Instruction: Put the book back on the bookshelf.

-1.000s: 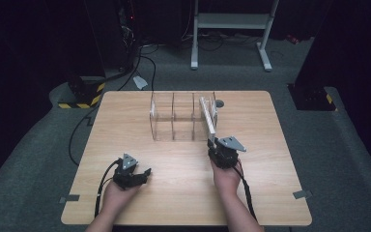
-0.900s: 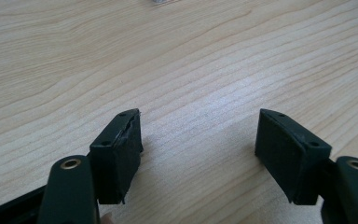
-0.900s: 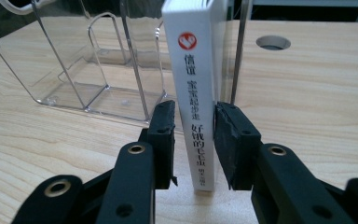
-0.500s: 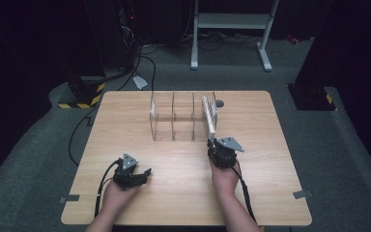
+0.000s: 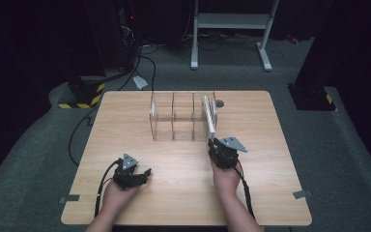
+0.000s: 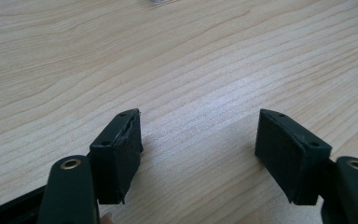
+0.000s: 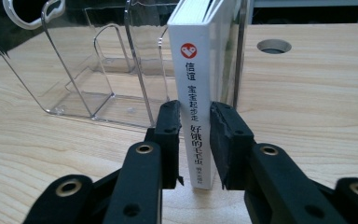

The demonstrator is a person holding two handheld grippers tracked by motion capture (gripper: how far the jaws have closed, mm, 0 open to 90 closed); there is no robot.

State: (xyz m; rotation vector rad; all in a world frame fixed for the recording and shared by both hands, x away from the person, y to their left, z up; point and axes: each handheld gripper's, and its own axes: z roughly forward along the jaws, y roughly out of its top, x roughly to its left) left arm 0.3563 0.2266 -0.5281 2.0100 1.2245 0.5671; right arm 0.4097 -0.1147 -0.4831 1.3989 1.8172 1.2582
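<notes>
You are working at a pale wooden table [image 5: 125, 125] with rounded corners and a round cable hole [image 7: 273, 45] near its far edge. It stands on grey carpet [image 5: 38, 140] in a dark room. Beyond the table's far edge there is a white metal stand [image 5: 232, 21], black equipment with cables trailing across the floor, and a block with yellow-and-black hazard striping [image 5: 82, 96] off the far left corner.

A clear acrylic file rack [image 5: 174, 116] with upright dividers sits on the far half of the table. A white book [image 7: 196, 93] stands upright in the rack compartment nearest your right hand, its spine facing you. The spine carries a red round logo and a column of printed characters, and its near end sticks out past the front of the rack.

Your right gripper [image 7: 196, 140] sits at the front of that compartment with its fingers [image 7: 170, 135] clenched on the book. One pad presses each side of the spine, low down, and the book's lower end rests on the table between them. In the high view, this gripper [image 5: 220, 147] is directly in front of the rack with your right hand [image 5: 227, 176] behind it.

Your left gripper [image 6: 198, 140] is spread wide and holds nothing. Only bare wood grain lies between its fingers [image 6: 121, 149], which rest low against the table. In the high view it [image 5: 140, 176] is near the table's front edge, well apart from the rack and the book, with your left hand [image 5: 116, 195] wrapped around it.
</notes>
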